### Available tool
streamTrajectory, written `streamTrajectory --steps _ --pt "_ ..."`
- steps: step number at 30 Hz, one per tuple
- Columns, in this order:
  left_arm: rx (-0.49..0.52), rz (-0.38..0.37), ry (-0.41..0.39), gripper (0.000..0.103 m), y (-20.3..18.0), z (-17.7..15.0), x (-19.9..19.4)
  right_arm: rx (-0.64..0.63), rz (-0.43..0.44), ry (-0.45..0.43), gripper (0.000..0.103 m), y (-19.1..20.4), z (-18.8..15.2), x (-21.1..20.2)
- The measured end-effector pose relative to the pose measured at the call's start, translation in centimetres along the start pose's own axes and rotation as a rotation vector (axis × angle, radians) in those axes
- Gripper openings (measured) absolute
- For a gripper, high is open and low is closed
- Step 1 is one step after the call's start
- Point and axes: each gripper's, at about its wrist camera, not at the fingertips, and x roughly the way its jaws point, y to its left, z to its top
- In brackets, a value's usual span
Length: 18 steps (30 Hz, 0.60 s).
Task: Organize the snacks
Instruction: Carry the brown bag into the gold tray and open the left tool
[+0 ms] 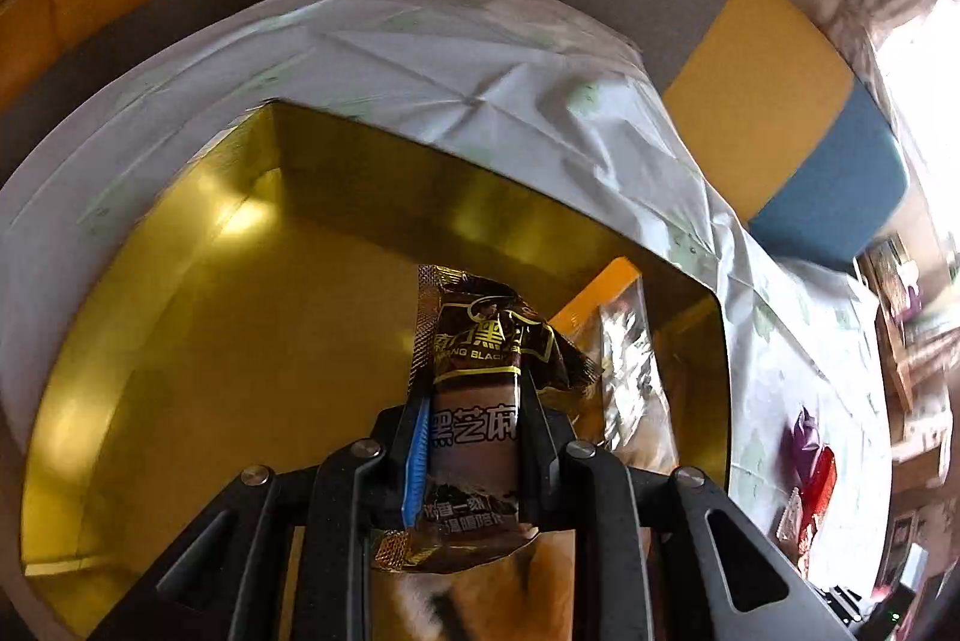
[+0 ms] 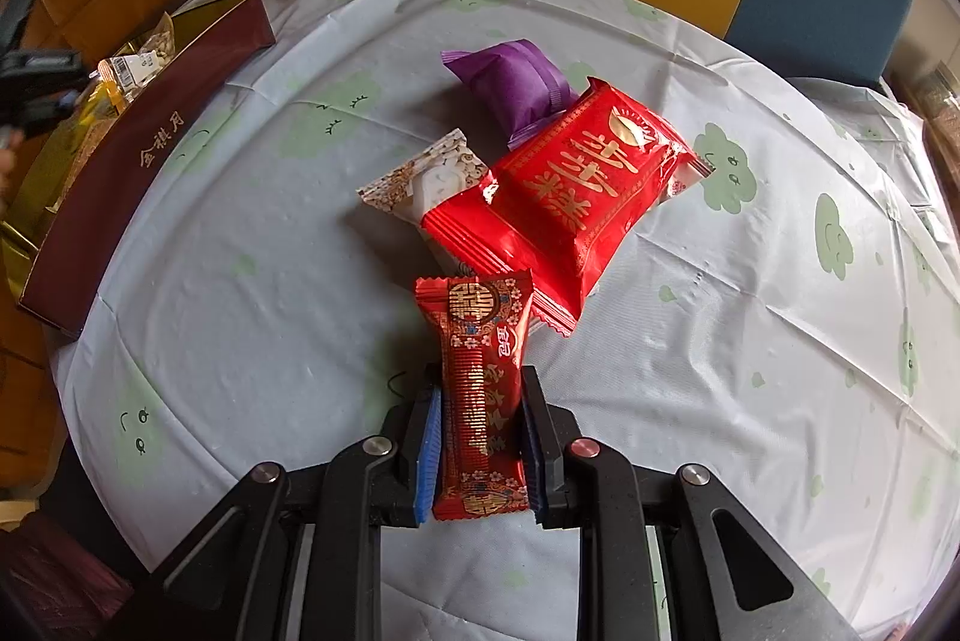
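The left tongs (image 1: 474, 401) gripped a brown packet (image 1: 480, 341) over the gold box (image 1: 180, 311), ready for release; the right tongs (image 2: 480, 437) clamped a red packet (image 2: 483, 389) above the worktop (image 2: 240, 281), box-bound next.

a brown-and-gold sesame snack packet (image 1: 474, 401) hangs upright over the gold-lined box (image 1: 180, 341). a slim red candy packet (image 2: 483, 401) stands above the desk, near a big red pack (image 2: 576, 197), a purple pouch (image 2: 510, 86) and a white-patterned packet (image 2: 420, 182).
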Motion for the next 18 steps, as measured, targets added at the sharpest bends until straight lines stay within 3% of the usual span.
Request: streamTrajectory --steps 4,9,18 --pt "0.054 -0.053 0.018 0.027 -1.8 0.7 1.5 -0.005 -0.003 0.0 0.024 0.0 0.0 0.0" --pt "0.049 -0.036 0.009 0.039 -2.0 1.1 1.1 -0.006 -0.008 -0.001 0.024 0.1 0.0 0.0" --pt "0.034 0.026 -0.088 0.039 -0.4 -0.3 -3.7 -0.018 -0.025 -0.005 0.024 0.4 -0.1 0.0"
